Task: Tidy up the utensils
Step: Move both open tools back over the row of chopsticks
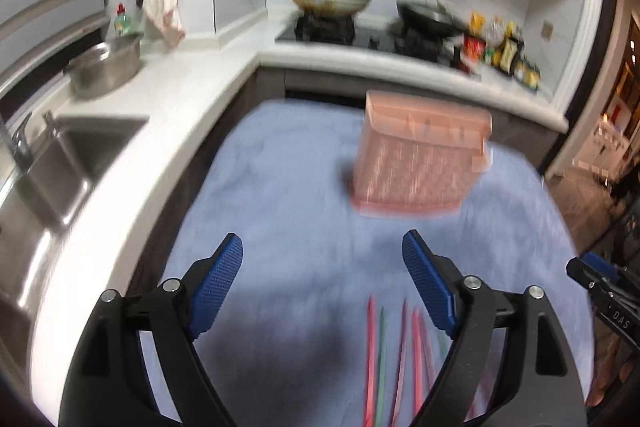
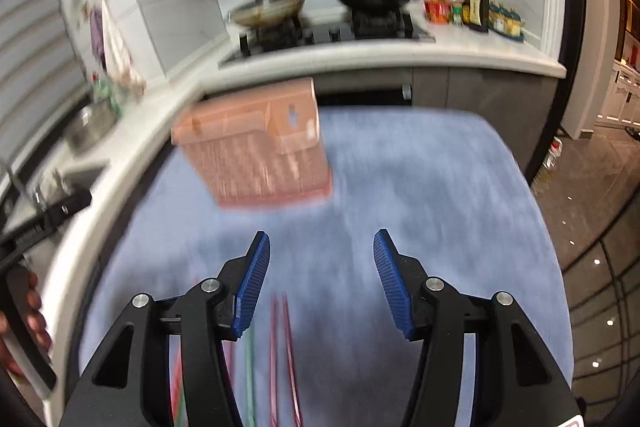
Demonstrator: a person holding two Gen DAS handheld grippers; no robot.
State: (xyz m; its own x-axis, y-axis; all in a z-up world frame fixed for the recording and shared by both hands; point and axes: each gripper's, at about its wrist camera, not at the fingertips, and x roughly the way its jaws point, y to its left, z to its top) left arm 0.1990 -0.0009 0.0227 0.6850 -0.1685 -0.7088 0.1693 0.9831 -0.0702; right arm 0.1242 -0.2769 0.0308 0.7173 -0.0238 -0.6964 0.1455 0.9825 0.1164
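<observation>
Left wrist view is showing the left gripper (image 1: 322, 279) hanging wide open and empty, like the right gripper (image 2: 322, 277). The chopsticks (image 1: 394, 355) are lying near on the blue cloth (image 1: 288, 163), the pink holder (image 1: 420, 163) standing farther off. Pinching one stick mid-length would likely be steadiest.

holder (image 1: 420, 163) on cloth (image 1: 280, 187) | chopsticks (image 1: 376, 359) before holder | stove (image 1: 360, 31) behind

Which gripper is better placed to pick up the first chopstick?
Probably right: the chopsticks lie between the open right gripper fingers, but beside the left gripper, near its right finger.
</observation>
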